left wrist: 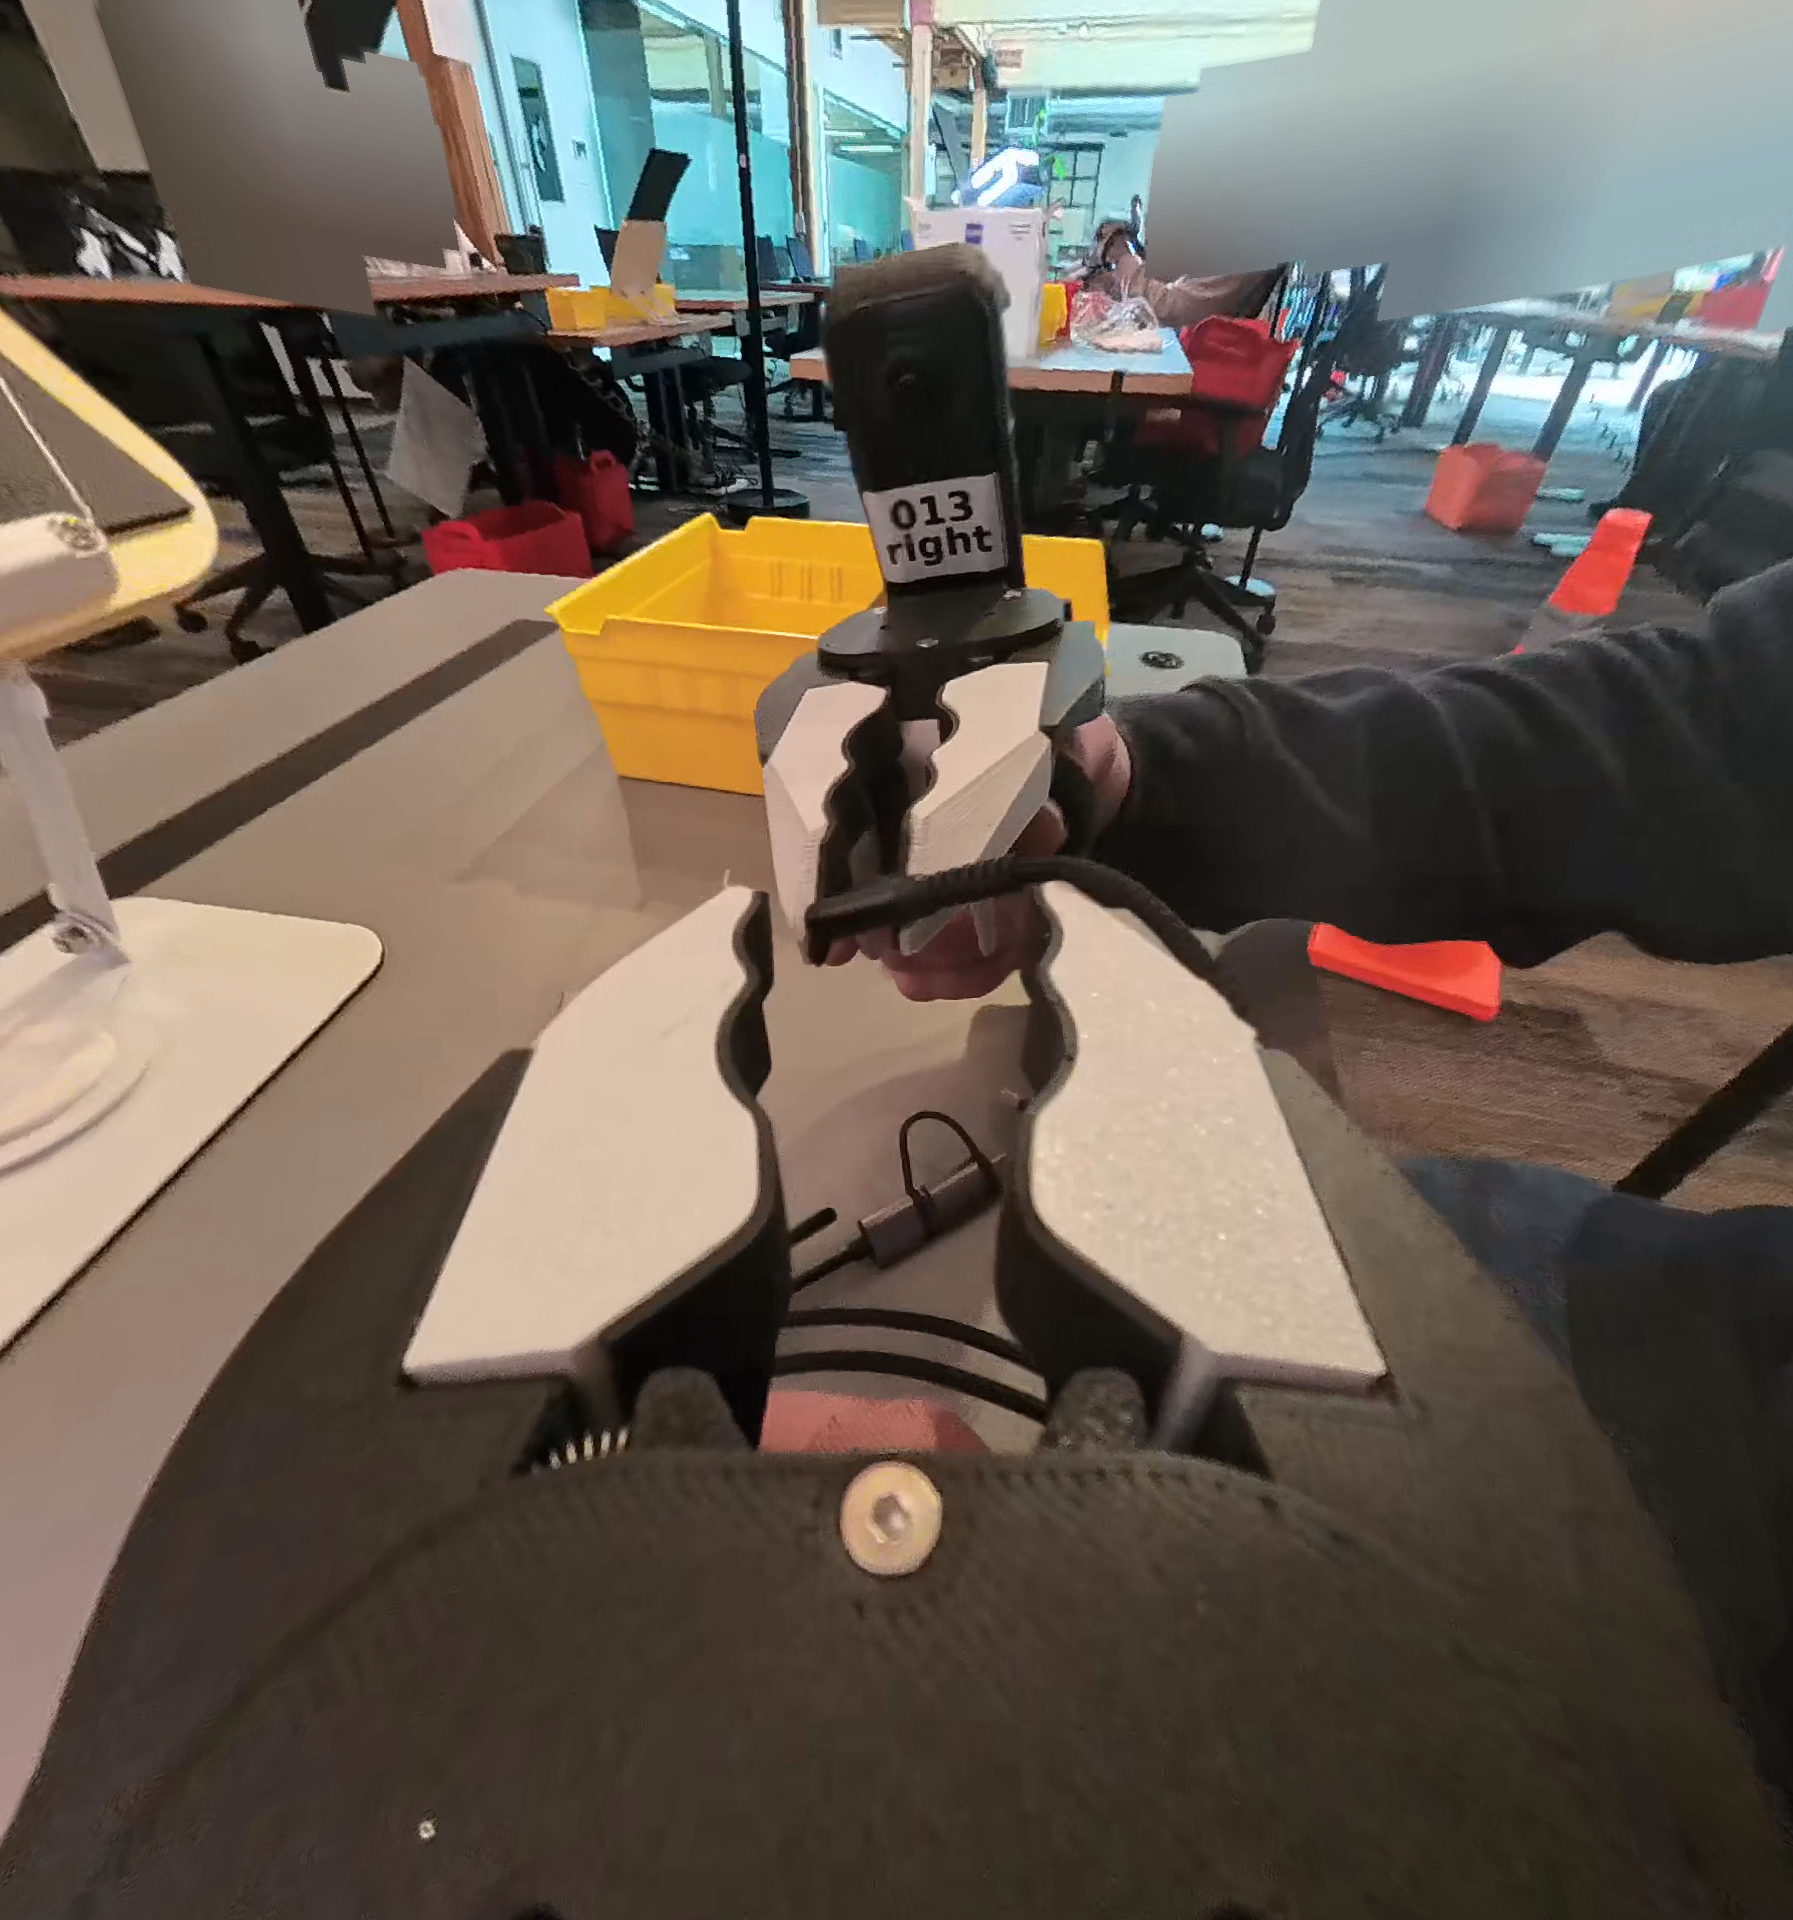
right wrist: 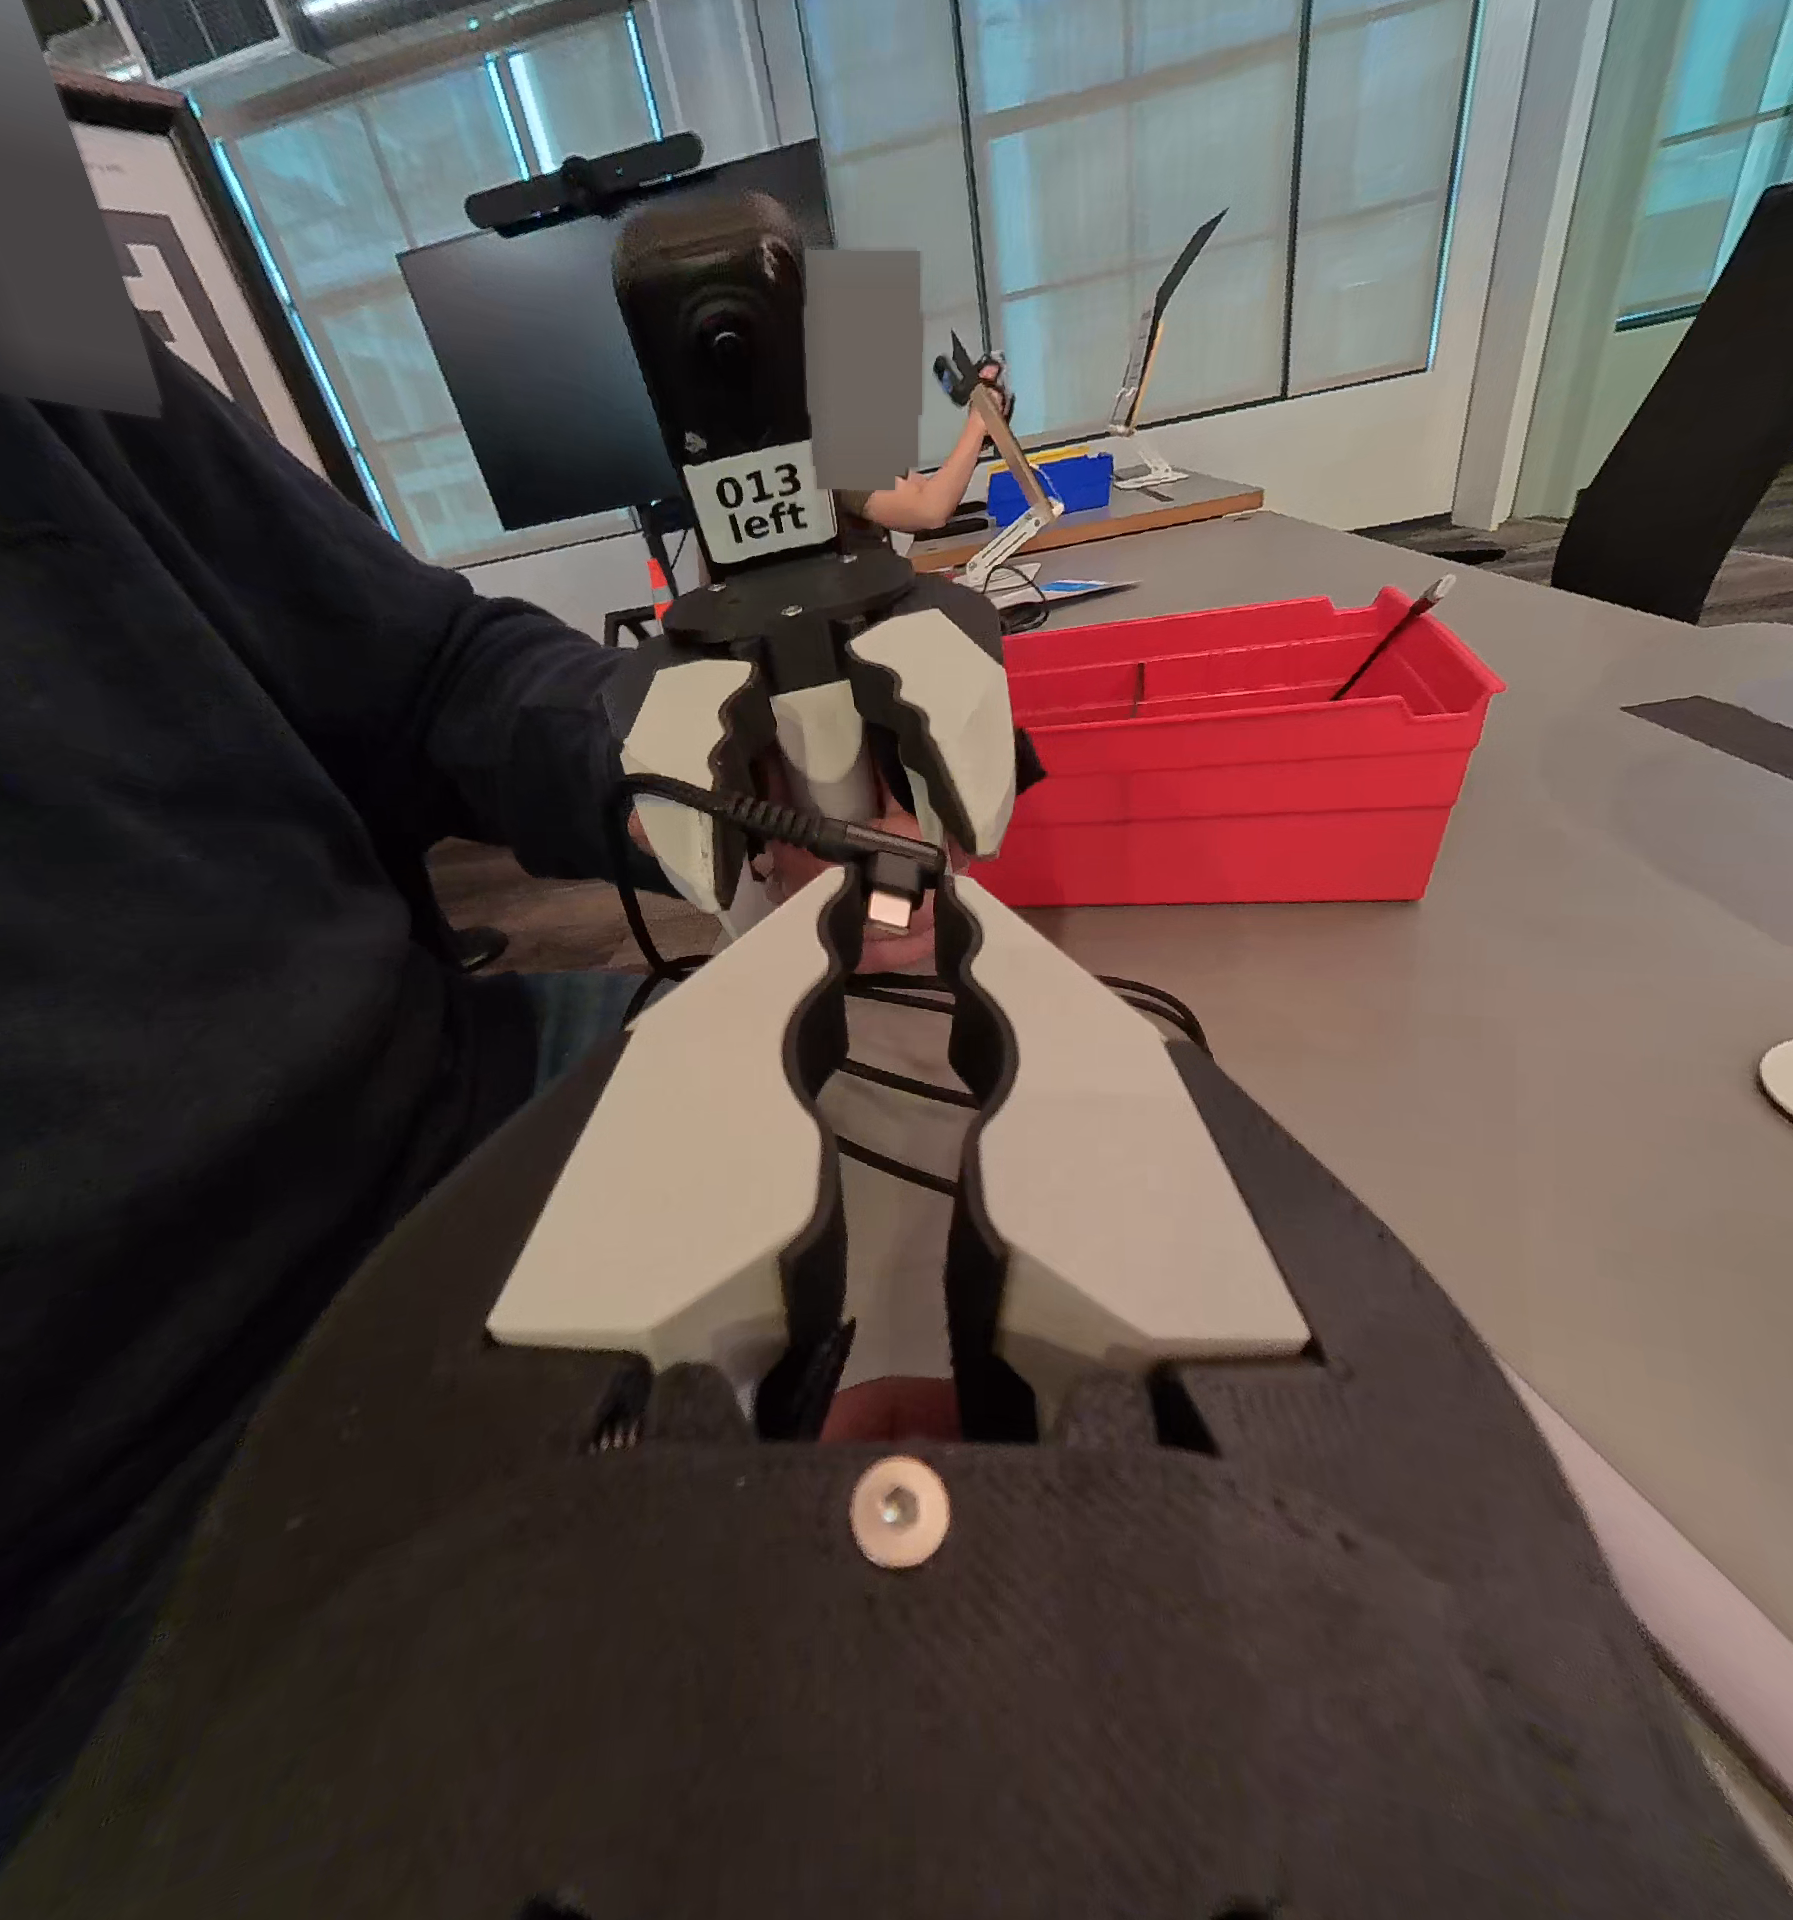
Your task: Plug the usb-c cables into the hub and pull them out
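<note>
My right gripper (right wrist: 897,899) is shut on the right-angle plug of a black braided usb-c cable (right wrist: 887,902), held in the air with its metal tip pointing toward my camera. My left gripper (left wrist: 902,914) is open and empty, its tips on either side of that plug (left wrist: 850,914) without touching it. The two grippers face each other tip to tip; the right one shows in the left wrist view (left wrist: 866,920), the left one in the right wrist view (right wrist: 840,852). A small grey hub (left wrist: 928,1210) with a black loop lies on the grey table (left wrist: 580,862) below my left fingers.
A yellow bin (left wrist: 684,665) stands behind the grippers. A white stand with a flat base (left wrist: 144,1039) sits at the left. A red divided bin (right wrist: 1235,769) holds a thin black rod. Black cables (right wrist: 902,1081) loop on the table. Orange cones (left wrist: 1411,966) lie on the floor. The small grey hub (left wrist: 928,1210) is about equally far from each gripper, around 15 centimeters.
</note>
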The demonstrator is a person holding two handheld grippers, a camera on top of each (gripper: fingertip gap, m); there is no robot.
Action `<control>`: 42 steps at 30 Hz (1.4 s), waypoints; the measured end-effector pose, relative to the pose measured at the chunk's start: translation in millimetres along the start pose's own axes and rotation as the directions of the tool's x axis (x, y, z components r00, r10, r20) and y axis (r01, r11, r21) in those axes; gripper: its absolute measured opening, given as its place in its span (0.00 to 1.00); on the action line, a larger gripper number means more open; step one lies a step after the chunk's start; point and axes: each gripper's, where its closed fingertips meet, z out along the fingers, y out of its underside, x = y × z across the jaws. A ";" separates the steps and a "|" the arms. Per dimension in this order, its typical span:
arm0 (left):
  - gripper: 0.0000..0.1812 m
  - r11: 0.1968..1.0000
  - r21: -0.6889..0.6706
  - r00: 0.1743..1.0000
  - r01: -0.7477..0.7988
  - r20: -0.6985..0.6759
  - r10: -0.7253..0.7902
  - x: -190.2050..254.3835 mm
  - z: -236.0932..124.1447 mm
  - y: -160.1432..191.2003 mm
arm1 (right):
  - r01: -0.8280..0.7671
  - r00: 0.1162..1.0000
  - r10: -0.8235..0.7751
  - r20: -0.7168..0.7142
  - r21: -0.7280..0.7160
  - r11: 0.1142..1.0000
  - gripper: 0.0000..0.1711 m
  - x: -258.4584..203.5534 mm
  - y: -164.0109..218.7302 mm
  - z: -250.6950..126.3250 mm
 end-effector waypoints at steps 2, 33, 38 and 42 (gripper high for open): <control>0.23 1.000 -0.009 1.000 -0.030 -0.010 0.030 3.8 1.8 0.2 | -0.002 1.000 0.002 0.008 -0.011 1.000 0.05 -0.8 1.5 1.4; 0.04 0.830 -0.193 0.835 -0.524 0.077 0.545 4.3 -6.6 -3.0 | 0.239 0.938 -0.292 -0.186 -0.262 0.935 0.07 -0.4 2.2 -7.4; 0.04 0.791 -0.238 0.813 -0.564 0.010 0.582 8.5 -4.2 0.9 | 0.396 0.861 -0.484 -0.153 -0.396 0.829 0.04 -0.5 8.2 0.5; 0.03 0.804 -0.228 0.825 -0.550 0.006 0.566 9.7 -5.7 -2.3 | 0.444 0.829 -0.539 -0.148 -0.411 0.796 0.03 -1.9 5.7 0.4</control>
